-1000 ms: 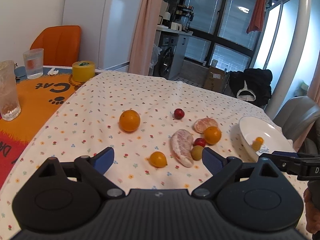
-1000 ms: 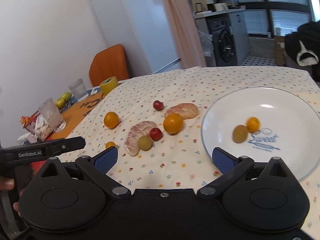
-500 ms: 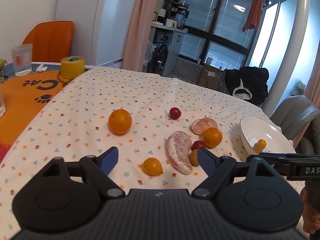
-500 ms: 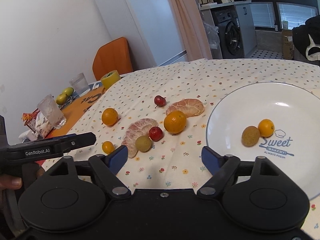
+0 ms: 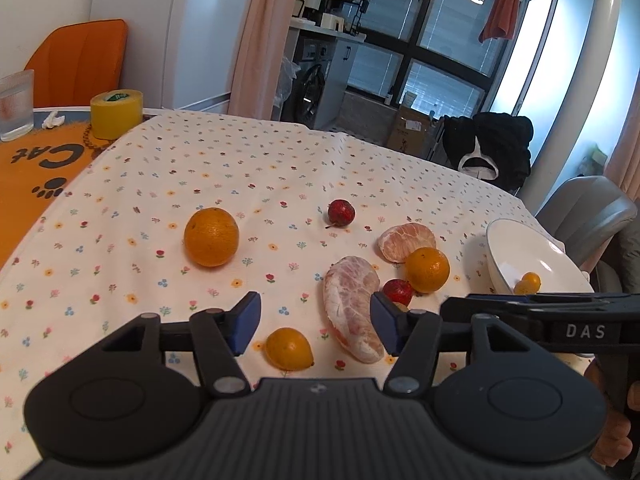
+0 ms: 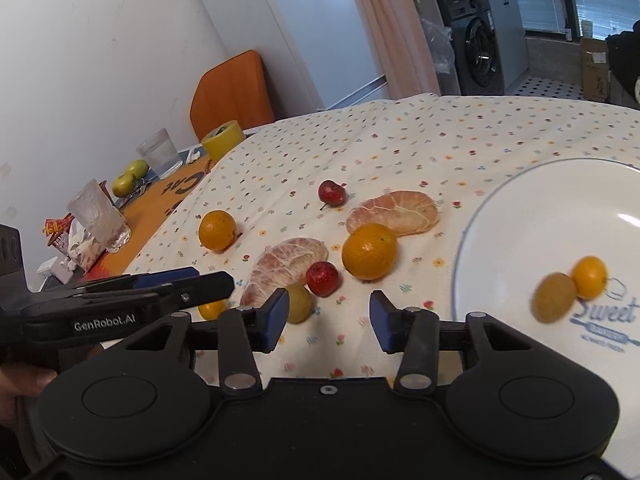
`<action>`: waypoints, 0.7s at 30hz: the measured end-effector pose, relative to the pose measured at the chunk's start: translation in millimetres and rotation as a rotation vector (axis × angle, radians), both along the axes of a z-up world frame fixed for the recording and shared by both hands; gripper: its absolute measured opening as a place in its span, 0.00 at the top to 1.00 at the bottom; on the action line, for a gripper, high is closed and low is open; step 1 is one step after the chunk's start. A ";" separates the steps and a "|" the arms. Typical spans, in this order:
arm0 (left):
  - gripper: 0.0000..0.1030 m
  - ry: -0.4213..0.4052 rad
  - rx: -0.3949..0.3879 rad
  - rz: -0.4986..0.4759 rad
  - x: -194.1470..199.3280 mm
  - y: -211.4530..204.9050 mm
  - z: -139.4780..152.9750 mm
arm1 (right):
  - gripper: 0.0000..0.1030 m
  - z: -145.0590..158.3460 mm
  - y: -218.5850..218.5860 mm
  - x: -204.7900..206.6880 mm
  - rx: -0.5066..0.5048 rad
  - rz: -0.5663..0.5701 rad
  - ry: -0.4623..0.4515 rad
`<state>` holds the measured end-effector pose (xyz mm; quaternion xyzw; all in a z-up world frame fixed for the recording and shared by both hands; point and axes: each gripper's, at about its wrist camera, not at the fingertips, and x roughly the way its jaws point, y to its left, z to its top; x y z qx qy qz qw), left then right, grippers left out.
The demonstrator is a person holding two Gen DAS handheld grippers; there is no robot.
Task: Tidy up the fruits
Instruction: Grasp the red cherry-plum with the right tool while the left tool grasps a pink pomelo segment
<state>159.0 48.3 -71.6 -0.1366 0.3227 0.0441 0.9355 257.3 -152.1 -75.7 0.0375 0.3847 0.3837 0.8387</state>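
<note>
Fruit lies scattered on the flowered cloth: a large orange [image 5: 211, 236], a red fruit [image 5: 341, 212], two peeled citrus pieces [image 5: 352, 313] [image 5: 406, 241], another orange [image 5: 427, 269], a second red fruit [image 5: 397, 290] and a small yellow-orange fruit [image 5: 289, 349]. My left gripper [image 5: 314, 324] is open, just above that small fruit, touching nothing. My right gripper [image 6: 325, 321] is open over bare cloth, with a greenish fruit [image 6: 299, 303] by its left finger. The white plate [image 6: 520, 216] at right holds a small orange fruit [image 6: 589, 276] and a brownish one [image 6: 554, 297].
An orange mat [image 5: 36, 168] covers the table's left part, with a yellow tape roll [image 5: 115, 113], drinking glasses [image 6: 98, 217] [image 6: 159, 153] and a snack packet [image 6: 76, 240]. An orange chair [image 5: 78, 62] stands behind; a grey chair [image 5: 588, 210] at right.
Both grippers have come lower and closer to the fruit, and both have narrowed their finger gap while staying open. The small fruit now sits between the left fingers' line.
</note>
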 end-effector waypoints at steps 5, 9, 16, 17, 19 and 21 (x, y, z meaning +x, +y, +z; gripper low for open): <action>0.43 0.015 -0.001 -0.002 8.1 1.3 -1.3 | 0.63 -1.8 12.1 8.6 -0.005 0.012 0.006; 0.43 0.021 0.000 -0.003 13.9 3.1 -1.4 | 0.67 -5.0 21.7 14.8 -0.018 0.020 0.013; 0.45 0.035 0.003 -0.014 24.6 4.2 -2.8 | 0.70 -10.9 30.7 24.8 -0.031 0.017 0.033; 0.45 0.038 0.003 -0.016 25.9 4.1 -3.5 | 0.70 -11.5 31.7 25.8 -0.031 0.020 0.036; 0.45 0.045 0.000 -0.020 28.3 3.8 -4.9 | 0.70 -13.0 34.8 27.0 -0.036 0.028 0.034; 0.45 0.050 0.003 -0.023 30.3 2.9 -5.9 | 0.74 -15.8 37.1 28.3 -0.041 0.034 0.036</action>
